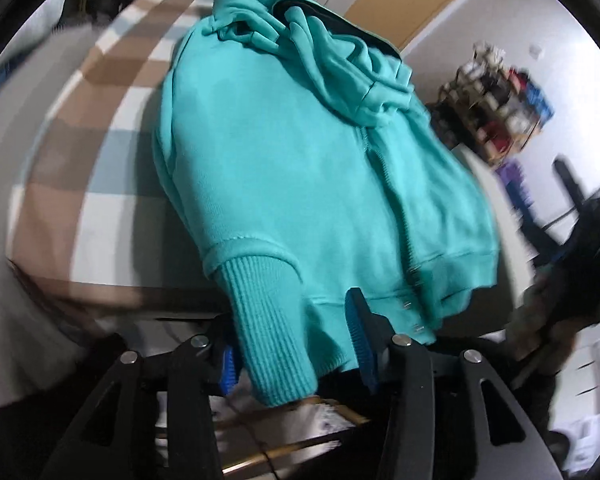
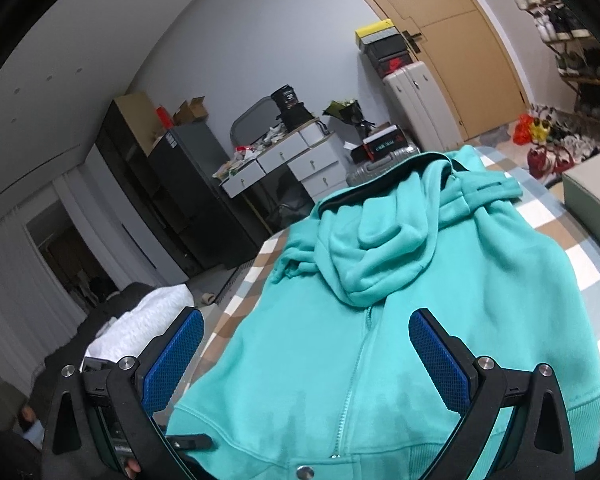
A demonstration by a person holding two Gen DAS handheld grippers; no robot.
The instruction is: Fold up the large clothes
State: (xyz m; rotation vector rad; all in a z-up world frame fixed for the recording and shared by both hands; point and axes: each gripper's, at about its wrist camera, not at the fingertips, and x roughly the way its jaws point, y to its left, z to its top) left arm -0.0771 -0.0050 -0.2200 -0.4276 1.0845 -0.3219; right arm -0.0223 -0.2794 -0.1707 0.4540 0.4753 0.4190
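Teal hoodie [image 1: 300,160] lying zipped on the checked bedcover [image 1: 100,128], sleeves already folded in — left gripper [image 1: 296,344] half-spread around the ribbed cuff [image 1: 272,332] without pinching, right gripper [image 2: 304,356] wide apart, empty, above the hem — the crosswise fold apparently remaining.

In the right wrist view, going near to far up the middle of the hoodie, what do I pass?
Snap button on the hem → zipper → crumpled hood → dark collar lining → grey suitcase.
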